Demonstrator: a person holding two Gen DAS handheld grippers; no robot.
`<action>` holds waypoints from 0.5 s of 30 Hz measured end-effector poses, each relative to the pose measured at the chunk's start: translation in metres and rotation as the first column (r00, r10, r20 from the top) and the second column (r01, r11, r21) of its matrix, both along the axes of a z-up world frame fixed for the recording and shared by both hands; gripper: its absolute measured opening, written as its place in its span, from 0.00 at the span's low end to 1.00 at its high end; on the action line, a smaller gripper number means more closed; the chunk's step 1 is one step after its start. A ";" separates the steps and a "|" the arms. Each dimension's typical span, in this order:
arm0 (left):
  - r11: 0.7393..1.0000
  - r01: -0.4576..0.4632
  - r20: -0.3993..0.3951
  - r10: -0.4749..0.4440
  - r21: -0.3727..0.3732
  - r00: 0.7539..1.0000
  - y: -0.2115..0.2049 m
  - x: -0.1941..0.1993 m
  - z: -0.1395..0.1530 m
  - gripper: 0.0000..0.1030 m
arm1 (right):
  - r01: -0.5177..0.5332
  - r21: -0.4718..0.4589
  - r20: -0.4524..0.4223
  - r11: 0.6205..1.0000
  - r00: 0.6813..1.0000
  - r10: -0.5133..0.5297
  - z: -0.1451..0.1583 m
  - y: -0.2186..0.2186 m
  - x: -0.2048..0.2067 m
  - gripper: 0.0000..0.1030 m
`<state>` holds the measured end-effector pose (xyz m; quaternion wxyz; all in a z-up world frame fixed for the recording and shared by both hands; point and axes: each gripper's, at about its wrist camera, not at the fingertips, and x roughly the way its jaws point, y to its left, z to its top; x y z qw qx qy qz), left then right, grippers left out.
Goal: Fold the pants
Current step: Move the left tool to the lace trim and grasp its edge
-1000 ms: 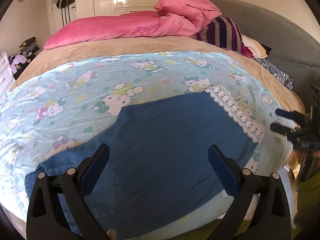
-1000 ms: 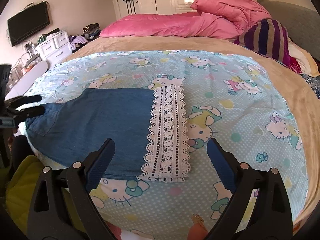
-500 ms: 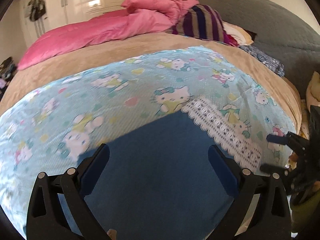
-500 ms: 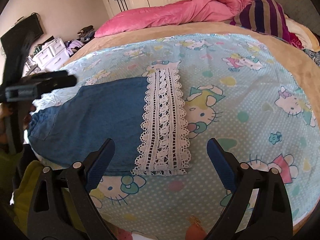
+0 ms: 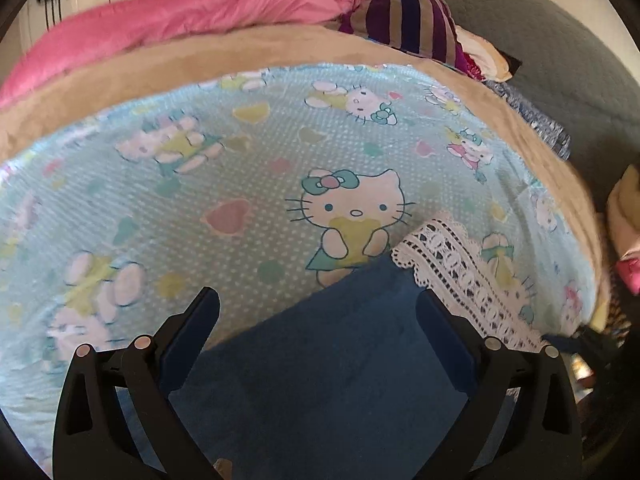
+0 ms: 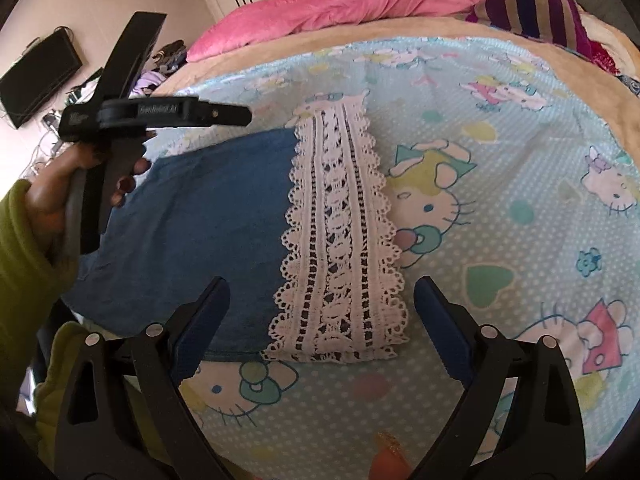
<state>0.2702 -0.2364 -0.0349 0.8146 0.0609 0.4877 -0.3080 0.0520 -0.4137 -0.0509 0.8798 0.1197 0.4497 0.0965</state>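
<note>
Denim, blue and trimmed with a broad band of white lace at the leg ends, is what these pants are made of, and they lie flat on the pale blue cartoon-cat printed blanket that covers the near part of the bed, close to its near edge. The white lace hem runs from the near edge toward the middle of the bed, with the denim spreading away from it to the left in the right wrist view.

The pants look laid out as one tidy flat panel, possibly with one leg already stacked on the other, though the pictures cannot settle how many layers there are. No crosswise fold is visible, so bringing the hem end over toward the waist end seems to be what is left, and perhaps one more fold after that.

The left hand-held gripper hovers over the denim near the lace, its jaws spread wide and holding nothing. The right hand-held gripper is likewise wide apart and empty, poised above the near end of the lace hem. A hand in a green sleeve carries the left tool.
</note>
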 end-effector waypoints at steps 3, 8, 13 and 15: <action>0.999 0.008 -0.040 -0.010 -0.040 0.999 -0.001 0.008 -0.012 0.94 | 0.011 0.018 -0.003 1.000 1.000 -0.011 -0.004 -0.001 0.002 0.85; 0.996 0.090 -0.043 -0.091 -0.025 0.995 -0.018 0.004 -0.026 0.76 | -0.004 0.039 -0.001 0.999 1.000 0.004 -0.005 0.002 0.003 0.84; 0.987 0.162 -0.037 -0.163 -0.008 0.986 -0.036 -0.003 -0.029 0.66 | -0.006 0.069 -0.004 0.998 1.000 0.006 -0.008 0.000 0.009 0.77; 0.986 0.169 -0.031 -0.169 0.009 0.985 -0.043 -0.006 -0.031 0.66 | -0.014 0.081 0.000 0.997 1.000 0.014 -0.009 0.000 0.010 0.75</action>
